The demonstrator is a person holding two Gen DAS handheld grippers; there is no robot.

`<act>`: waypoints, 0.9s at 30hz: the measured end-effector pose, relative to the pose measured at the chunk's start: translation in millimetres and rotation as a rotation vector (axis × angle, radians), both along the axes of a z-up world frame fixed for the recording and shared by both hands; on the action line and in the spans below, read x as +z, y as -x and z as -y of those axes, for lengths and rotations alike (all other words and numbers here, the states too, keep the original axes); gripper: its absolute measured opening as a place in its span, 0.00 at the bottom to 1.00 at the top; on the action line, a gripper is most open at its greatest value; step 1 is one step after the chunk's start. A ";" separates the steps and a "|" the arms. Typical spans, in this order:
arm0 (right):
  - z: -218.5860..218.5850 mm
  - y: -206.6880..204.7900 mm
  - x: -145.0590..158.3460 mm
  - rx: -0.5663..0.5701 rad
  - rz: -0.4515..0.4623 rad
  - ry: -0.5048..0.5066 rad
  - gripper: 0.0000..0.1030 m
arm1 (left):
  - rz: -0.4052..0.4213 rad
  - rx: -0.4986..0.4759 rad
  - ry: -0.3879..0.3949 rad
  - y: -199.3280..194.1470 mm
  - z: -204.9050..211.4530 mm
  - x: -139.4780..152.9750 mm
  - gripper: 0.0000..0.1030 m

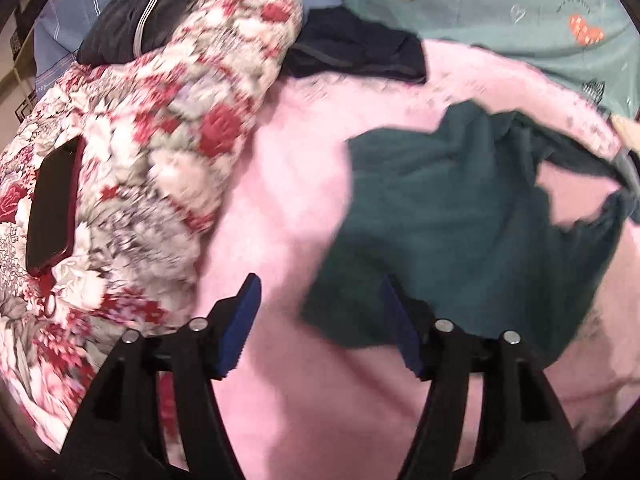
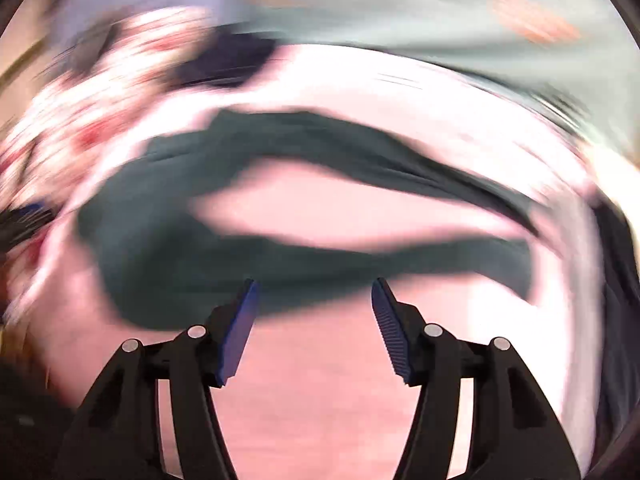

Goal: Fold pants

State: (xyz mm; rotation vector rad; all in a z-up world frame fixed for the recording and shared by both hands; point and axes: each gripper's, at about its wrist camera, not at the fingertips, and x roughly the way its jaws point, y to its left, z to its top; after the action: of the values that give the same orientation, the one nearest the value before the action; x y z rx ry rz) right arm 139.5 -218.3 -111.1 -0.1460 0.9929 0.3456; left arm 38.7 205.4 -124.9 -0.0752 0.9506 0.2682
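Dark green pants (image 1: 452, 224) lie crumpled on a pink blanket (image 1: 288, 200), right of centre in the left wrist view, with one leg curling to the far right. My left gripper (image 1: 320, 292) is open and empty just above the pants' near left edge. In the right wrist view, heavily blurred, the pants (image 2: 224, 248) stretch across the middle with both legs spread apart to the right. My right gripper (image 2: 316, 292) is open and empty over the pants' near edge.
A floral quilt (image 1: 152, 152) is heaped on the left with a dark phone (image 1: 52, 208) on it. Dark folded garments (image 1: 356, 52) (image 1: 132, 24) lie at the back. A teal sheet with hearts (image 1: 520, 12) lies behind the blanket.
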 end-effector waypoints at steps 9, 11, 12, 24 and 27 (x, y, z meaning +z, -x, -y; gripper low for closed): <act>180.4 -82.5 -66.5 -0.342 -0.091 -0.113 0.58 | 0.004 -0.051 0.117 -21.3 139.5 20.5 0.73; 181.3 -95.4 -78.2 -0.280 -0.103 -0.140 0.58 | -0.011 -0.080 0.078 -17.9 172.2 22.9 0.74; 182.8 -100.7 -81.4 -0.240 -0.099 -0.167 0.58 | -0.020 -0.086 0.055 -16.4 184.1 23.8 0.75; 228.6 -69.4 13.0 0.010 -0.089 -0.296 0.04 | -0.039 0.001 -0.054 -4.9 231.6 45.1 0.79; 261.3 -41.6 20.8 0.021 -0.168 -0.271 0.04 | -0.044 0.011 -0.061 -9.8 234.1 44.9 0.80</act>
State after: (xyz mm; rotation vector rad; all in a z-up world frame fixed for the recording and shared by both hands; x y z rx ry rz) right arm 181.1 -479.6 -90.3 0.1205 1.0999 0.5144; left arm 48.5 -28.7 -80.0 -0.0191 0.9851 0.3100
